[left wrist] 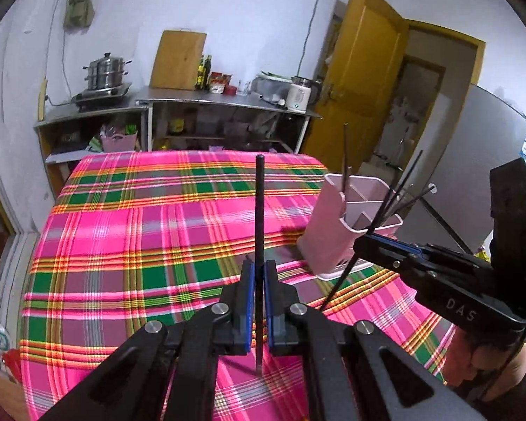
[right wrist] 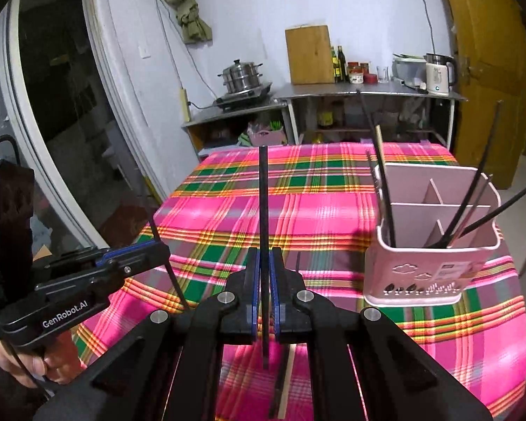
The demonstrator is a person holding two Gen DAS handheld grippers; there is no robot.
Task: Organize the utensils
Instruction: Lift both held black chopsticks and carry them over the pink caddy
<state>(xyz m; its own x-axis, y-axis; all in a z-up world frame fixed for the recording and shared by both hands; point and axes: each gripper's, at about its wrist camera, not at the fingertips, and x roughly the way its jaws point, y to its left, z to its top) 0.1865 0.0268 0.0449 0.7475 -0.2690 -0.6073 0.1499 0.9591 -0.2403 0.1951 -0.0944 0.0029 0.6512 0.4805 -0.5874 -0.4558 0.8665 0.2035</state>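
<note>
A black chopstick (left wrist: 259, 231) is pinched upright in the left claw (left wrist: 259, 280), another chopstick (right wrist: 264, 231) in the right claw (right wrist: 264, 280), the pink holder (right wrist: 435, 245) just right of it.

a home kitchen: steamer pot (right wrist: 242, 76) on a stove, kettle (right wrist: 438, 74), cutting board (right wrist: 308, 54), plaid-clothed table (right wrist: 333, 217).
</note>
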